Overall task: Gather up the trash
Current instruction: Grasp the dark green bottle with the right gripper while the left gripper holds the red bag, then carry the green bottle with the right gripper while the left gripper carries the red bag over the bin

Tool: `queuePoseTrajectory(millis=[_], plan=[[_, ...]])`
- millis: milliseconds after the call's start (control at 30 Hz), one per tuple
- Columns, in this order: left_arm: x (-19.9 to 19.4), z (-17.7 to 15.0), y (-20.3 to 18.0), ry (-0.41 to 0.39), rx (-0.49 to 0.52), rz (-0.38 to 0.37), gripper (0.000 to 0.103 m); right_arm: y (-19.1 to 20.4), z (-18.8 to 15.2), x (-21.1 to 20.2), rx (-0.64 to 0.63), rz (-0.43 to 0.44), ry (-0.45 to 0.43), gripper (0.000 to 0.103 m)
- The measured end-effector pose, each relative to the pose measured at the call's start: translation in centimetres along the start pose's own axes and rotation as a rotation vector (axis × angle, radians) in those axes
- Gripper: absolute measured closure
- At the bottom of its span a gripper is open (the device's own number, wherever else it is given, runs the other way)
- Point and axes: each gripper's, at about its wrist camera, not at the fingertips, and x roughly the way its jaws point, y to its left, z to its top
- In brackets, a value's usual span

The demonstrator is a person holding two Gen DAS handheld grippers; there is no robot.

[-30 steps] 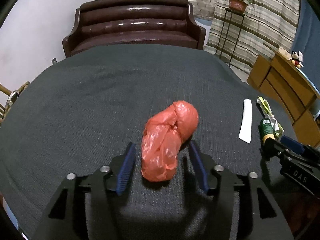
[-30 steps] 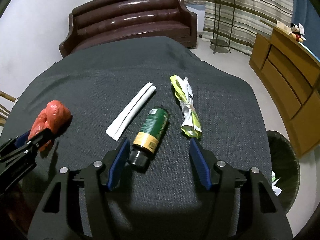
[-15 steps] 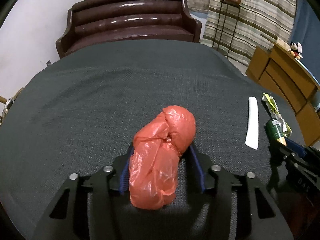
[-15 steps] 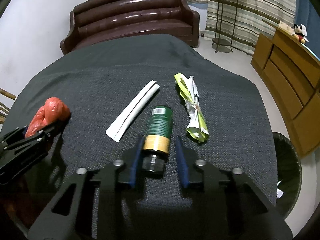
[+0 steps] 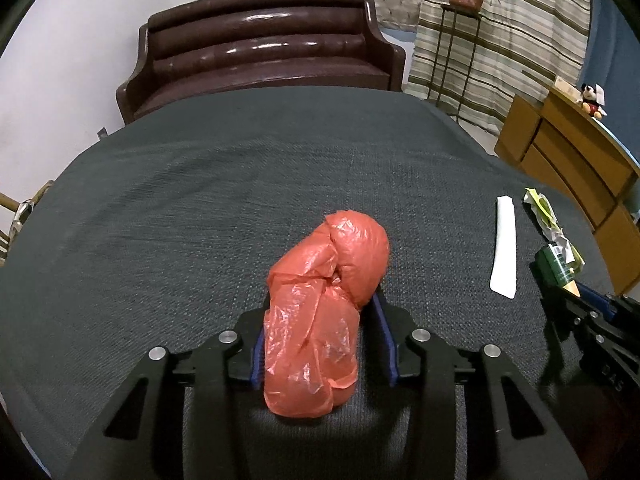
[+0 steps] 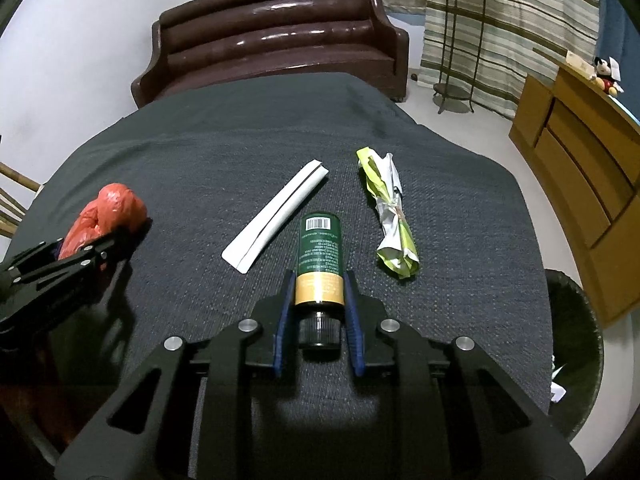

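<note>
- The left gripper [image 5: 320, 344] has its jaws closing on a crumpled red plastic bag [image 5: 326, 304]; the bag fills the gap, both blue pads press its sides, and its rounded end bulges out past the jaw tips.
- The right gripper [image 6: 318, 312] has its jaws drawn narrow onto a green bottle [image 6: 320, 256] lying on its side: the pads clamp the gold band near the black cap, the cap sits back between the jaws, and the barcode end points away beyond the tips.
- Both pieces of trash lie on the bench [image 6: 200, 152], which is covered by a dark grey woven cloth.
- Just left of the right jaws and ahead of them, a flat white paper sleeve [image 6: 276, 216] lies slanted, close to the bottle but apart from it.
- Right of the right jaws, a twisted yellow-green and white wrapper [image 6: 392, 212] lies near the bottle, not touching it.
- Nothing lies ahead of the left jaws but bare cloth.
- Off the bench's right edge, beside the right jaws, stands a dark wicker bin [image 6: 576, 344] on the floor.
- Beyond the bench's far end is a brown leather sofa [image 5: 260, 52]; a wooden dresser [image 6: 580, 168] stands to the right.
</note>
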Motion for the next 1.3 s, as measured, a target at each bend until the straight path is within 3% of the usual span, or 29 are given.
queuePoseTrajectory(millis=[433, 900, 1300], plan=[[-2.4, -1.1, -1.8, -0.026, -0.008, -0.014, 0.061, -1.0, -1.4, -2.1, 0.001, -0.005, -0.039, 0.080], [-5.2, -2.1, -5.0, -0.075, 0.040, -0.051, 0.061, -5.0, -3.0, -5.3, 0.050, -0.038, -0.090, 0.080], [-6.2, -2.8, -11.5, -0.098, 0.140, -0.118, 0.061, -11.0, -5.0, -8.3, 0.102, -0.116, -0.126, 0.080]])
